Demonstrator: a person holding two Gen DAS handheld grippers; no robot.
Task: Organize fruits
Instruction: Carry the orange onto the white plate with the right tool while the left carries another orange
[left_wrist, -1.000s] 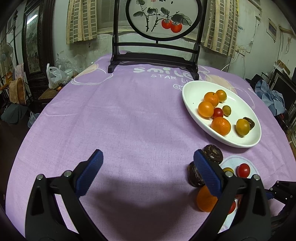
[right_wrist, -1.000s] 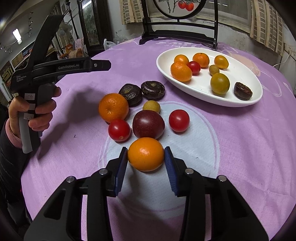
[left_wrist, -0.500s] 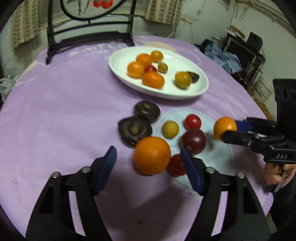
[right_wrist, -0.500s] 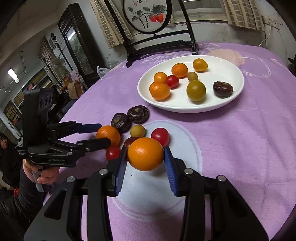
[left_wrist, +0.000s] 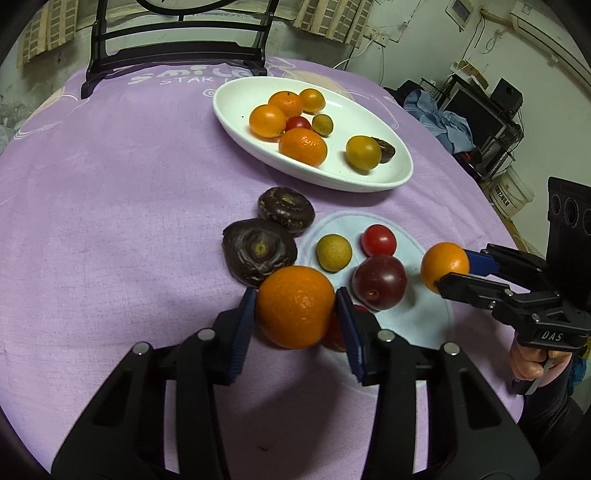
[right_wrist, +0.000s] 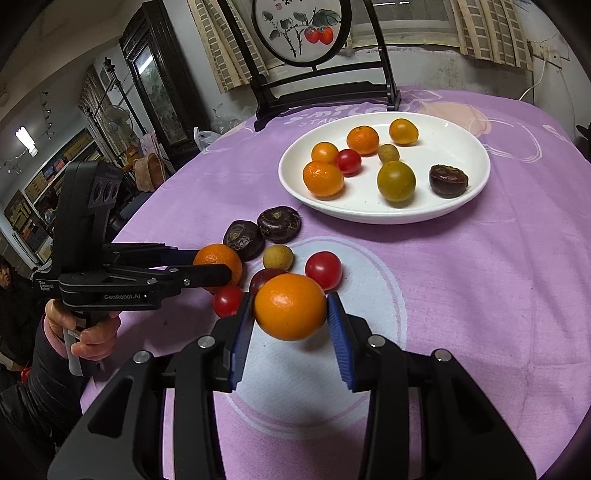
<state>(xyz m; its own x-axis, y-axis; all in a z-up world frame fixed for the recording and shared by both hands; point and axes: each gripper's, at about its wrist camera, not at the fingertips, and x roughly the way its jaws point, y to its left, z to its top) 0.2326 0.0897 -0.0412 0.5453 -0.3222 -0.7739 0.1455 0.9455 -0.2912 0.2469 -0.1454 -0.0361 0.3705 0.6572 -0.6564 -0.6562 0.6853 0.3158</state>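
Note:
My left gripper (left_wrist: 295, 306) is shut on a large orange (left_wrist: 293, 308) near the table, beside two dark passion fruits (left_wrist: 258, 253). My right gripper (right_wrist: 290, 312) is shut on a smaller orange (right_wrist: 290, 312) and holds it above the cloth. Loose on the purple cloth lie a dark plum (left_wrist: 378, 282), a red tomato (left_wrist: 378, 240), a small yellow-green fruit (left_wrist: 333, 253) and another tomato (right_wrist: 227, 301). A white oval plate (right_wrist: 465, 147) farther back holds several oranges, a tomato and other fruits. The left gripper also shows in the right wrist view (right_wrist: 218, 266).
A black wooden stand with a round painted panel (right_wrist: 299, 29) stands at the table's far edge. The table edge drops off at the right in the left wrist view, with furniture and a bucket (left_wrist: 509, 192) beyond.
My left gripper swung right to the fruit cluster and closed on the large orange. My right gripper lifted its orange off the cloth and carried it up and back.

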